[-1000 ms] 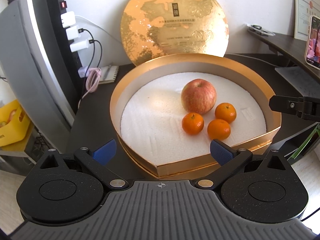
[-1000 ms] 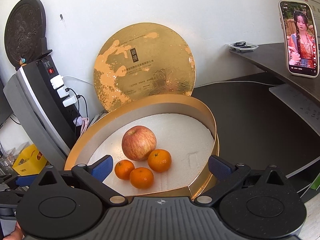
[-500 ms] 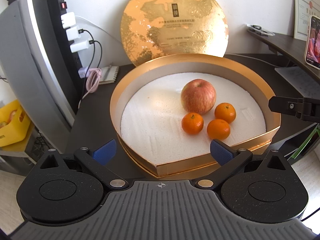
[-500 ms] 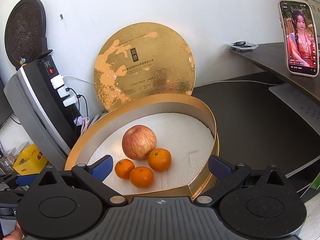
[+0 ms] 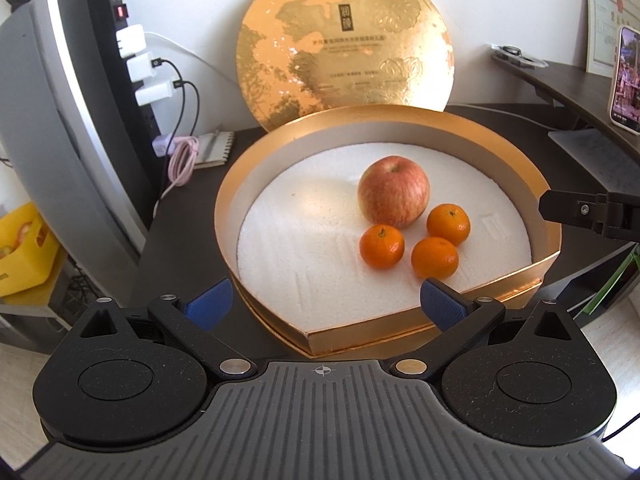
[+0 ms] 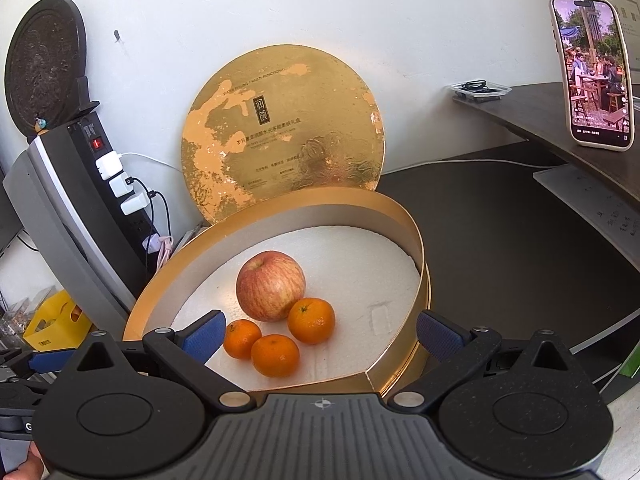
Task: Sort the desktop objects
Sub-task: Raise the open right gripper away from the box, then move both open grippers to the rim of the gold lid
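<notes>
— Nothing in the scene has shifted since the earlier frames; only the phone (image 6: 592, 72) picture has changed.

— And the tongs?

— Left tongs (image 5: 326, 304) are held spread and empty, right tongs (image 6: 320, 334) likewise. The apple (image 5: 394, 192) and three tangerines (image 5: 434, 258) are gathered inside the gold box (image 5: 280, 148) on the counter (image 6: 500, 240) — sorted already or awaiting removal, it cannot be settled.

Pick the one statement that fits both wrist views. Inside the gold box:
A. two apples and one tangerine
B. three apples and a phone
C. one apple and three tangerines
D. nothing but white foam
C: on the white foam inside the gold box sit one apple and three tangerines, seen again in the right wrist view.
</notes>
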Action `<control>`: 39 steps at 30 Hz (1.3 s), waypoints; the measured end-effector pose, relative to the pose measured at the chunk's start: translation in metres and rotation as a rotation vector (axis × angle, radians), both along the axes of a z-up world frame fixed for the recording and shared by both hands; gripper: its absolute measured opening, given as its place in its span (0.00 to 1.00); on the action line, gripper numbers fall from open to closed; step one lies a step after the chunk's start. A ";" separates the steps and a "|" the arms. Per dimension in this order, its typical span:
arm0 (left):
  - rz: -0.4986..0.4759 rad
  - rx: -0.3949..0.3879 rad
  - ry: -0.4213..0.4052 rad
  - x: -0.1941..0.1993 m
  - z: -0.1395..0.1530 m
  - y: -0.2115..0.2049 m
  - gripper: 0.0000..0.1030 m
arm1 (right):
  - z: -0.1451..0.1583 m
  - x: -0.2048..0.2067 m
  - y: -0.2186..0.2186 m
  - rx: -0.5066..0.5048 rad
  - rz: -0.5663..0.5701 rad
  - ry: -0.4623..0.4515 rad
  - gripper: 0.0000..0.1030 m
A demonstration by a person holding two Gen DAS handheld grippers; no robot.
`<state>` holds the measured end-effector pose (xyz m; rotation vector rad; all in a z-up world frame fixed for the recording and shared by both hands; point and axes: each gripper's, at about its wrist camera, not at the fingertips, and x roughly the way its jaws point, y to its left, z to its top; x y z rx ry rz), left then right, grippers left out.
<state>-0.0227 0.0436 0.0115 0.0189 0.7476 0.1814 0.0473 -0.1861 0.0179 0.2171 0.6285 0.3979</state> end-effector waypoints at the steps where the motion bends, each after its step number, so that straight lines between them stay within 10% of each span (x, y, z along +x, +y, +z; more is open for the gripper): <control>1: -0.005 -0.004 -0.004 0.001 0.001 0.001 1.00 | 0.002 0.003 -0.001 -0.006 -0.001 -0.013 0.99; 17: 0.008 0.036 -0.183 0.080 0.041 0.072 1.00 | 0.043 0.098 -0.010 -0.056 0.063 -0.259 1.00; 31: -0.075 0.029 -0.266 0.239 0.019 0.138 1.00 | 0.021 0.265 0.019 -0.019 0.117 -0.347 1.00; 39: -0.134 -0.192 -0.335 0.288 -0.009 0.175 1.00 | -0.006 0.317 0.023 0.052 0.132 -0.344 1.00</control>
